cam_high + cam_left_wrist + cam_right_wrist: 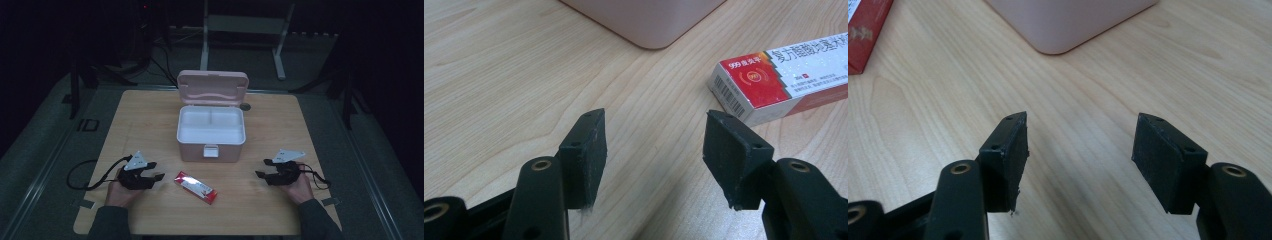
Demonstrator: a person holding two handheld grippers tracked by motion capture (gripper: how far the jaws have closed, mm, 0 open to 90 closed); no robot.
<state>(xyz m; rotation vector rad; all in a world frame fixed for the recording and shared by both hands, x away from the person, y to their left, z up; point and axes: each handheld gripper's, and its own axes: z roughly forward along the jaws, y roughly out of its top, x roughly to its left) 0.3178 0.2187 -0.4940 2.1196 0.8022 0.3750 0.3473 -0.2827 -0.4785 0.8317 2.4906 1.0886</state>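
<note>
Both hands rest on the desk [150,115], lower frame: left tongs [156,171] and right tongs [261,167] gape empty, flanking the red-and-white carton [196,187].

A small red-and-white carton [196,188] lies flat on the wooden table [270,210], set slantwise, between the two hands and just in front of the pink box [211,131]. The pink box stands mid-table with its lid tipped back, showing a white inner tray with compartments.

A dim room: grey floor [45,130], wooden table [150,115], pale metal frame [245,25] behind.
</note>
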